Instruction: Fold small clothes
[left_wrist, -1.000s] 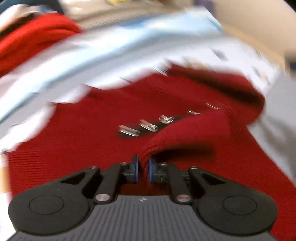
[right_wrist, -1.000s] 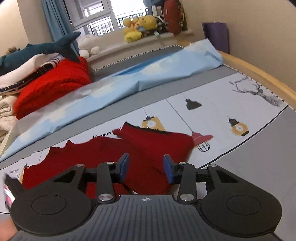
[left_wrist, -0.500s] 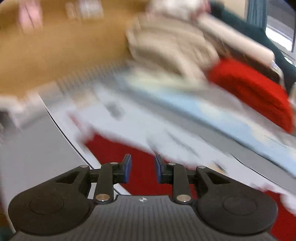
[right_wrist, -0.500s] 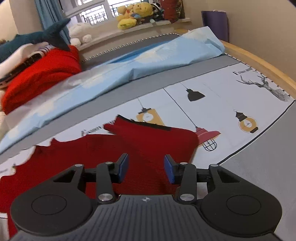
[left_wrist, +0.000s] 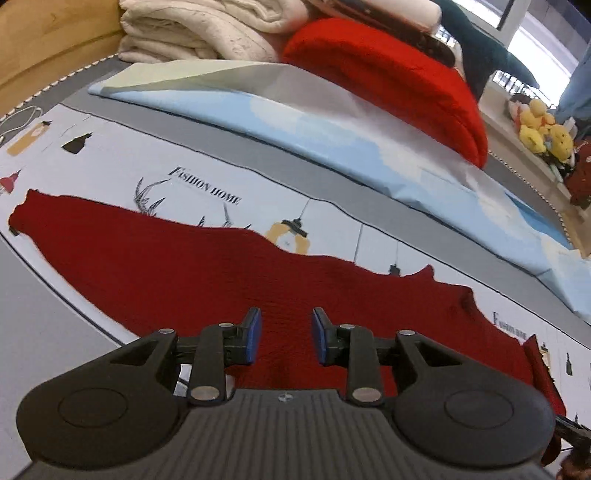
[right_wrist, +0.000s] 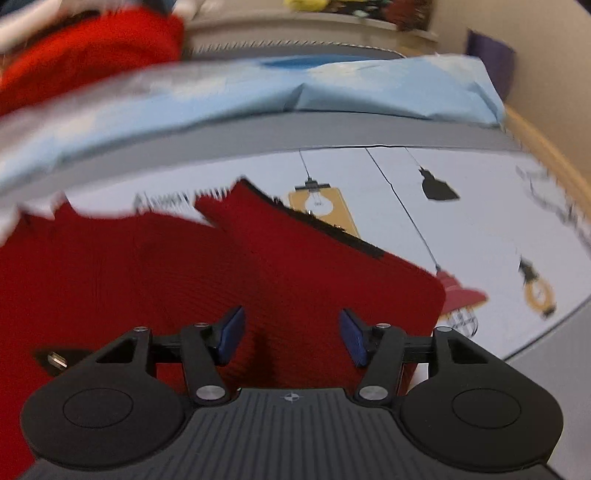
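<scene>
A small dark red knitted garment (left_wrist: 207, 273) lies flat on the printed bedsheet (left_wrist: 110, 155). One long part stretches to the left in the left wrist view. My left gripper (left_wrist: 286, 334) is open and empty, low over the garment's near edge. In the right wrist view the same garment (right_wrist: 147, 266) shows a folded-over part with a black edge (right_wrist: 325, 229). My right gripper (right_wrist: 291, 334) is open and empty, just above that folded part. The right wrist view is blurred.
A light blue folded sheet (left_wrist: 332, 129) lies across the bed behind the garment. A bright red knit (left_wrist: 399, 77) and cream blankets (left_wrist: 192, 29) are piled beyond it. Plush toys (left_wrist: 543, 129) sit on the sill. A wooden bed rail (right_wrist: 546, 147) runs on the right.
My left gripper has let go of the red fabric, opened and swung to a new view along the garment. My right gripper has opened wider and moved lower and closer to the folded part.
</scene>
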